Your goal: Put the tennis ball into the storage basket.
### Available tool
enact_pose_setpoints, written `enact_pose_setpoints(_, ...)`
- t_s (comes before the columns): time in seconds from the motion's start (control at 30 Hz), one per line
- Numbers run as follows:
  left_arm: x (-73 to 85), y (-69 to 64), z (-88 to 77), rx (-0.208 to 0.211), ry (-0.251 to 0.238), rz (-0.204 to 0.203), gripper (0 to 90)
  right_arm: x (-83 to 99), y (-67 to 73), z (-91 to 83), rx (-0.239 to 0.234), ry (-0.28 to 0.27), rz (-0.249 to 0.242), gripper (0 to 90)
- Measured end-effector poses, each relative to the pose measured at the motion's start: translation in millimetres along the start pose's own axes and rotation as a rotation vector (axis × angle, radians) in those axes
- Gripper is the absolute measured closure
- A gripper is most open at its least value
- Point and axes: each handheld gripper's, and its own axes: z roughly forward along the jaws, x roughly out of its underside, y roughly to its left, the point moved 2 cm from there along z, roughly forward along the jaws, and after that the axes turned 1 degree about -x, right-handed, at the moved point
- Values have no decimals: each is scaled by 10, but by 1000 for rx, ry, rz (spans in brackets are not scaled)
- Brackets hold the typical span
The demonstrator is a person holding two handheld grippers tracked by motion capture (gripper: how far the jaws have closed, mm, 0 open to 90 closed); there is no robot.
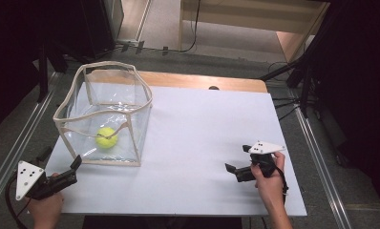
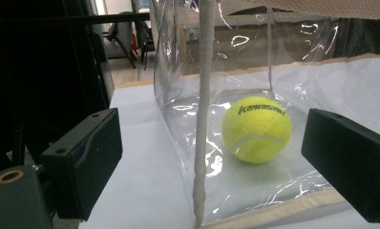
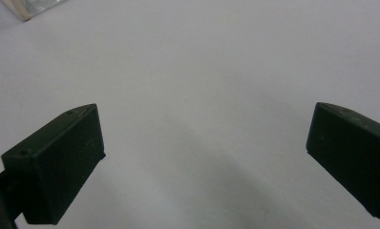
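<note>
Yellow-green tennis ball (image 2: 256,129), black lettering, inside clear cream-trimmed bag (image 1: 66,102) at far left; left gripper (image 1: 61,162) and right gripper (image 1: 238,157) both spread, empty.

Bag: the bag (image 1: 139,95) stands on the table's (image 1: 202,129) left half, towards the far side; its near corner seam (image 2: 203,119) rises between the left gripper's jaws in the left gripper view
Ball: the ball (image 1: 106,137) lies inside the bag, on its floor, near the front wall
Left gripper: the left gripper (image 1: 59,164) sits at the near left corner, just before the bag
Right gripper: the right gripper (image 1: 237,157) sits near the right edge, well apart from the bag, over bare table
</note>
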Motion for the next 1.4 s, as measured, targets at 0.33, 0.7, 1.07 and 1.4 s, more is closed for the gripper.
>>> enact_pose_setpoints(0.33, 1, -6, 2, 0, 0, 4, 69, 219, -100, -149, 39, -46, 39, 0)
enact_pose_setpoints(0.7, 1, -6, 1, 2, 0, 5, 69, 420, -209, -296, 76, -95, 65, 0)
enact_pose_setpoints(1.07, 0, 0, -3, 4, 2, 0, 69, 569, -273, -353, 95, -150, 92, 0)
enact_pose_setpoints(1.4, -1, 17, -7, 6, -3, -9, 69, 657, -301, -454, 130, -230, 118, 0)
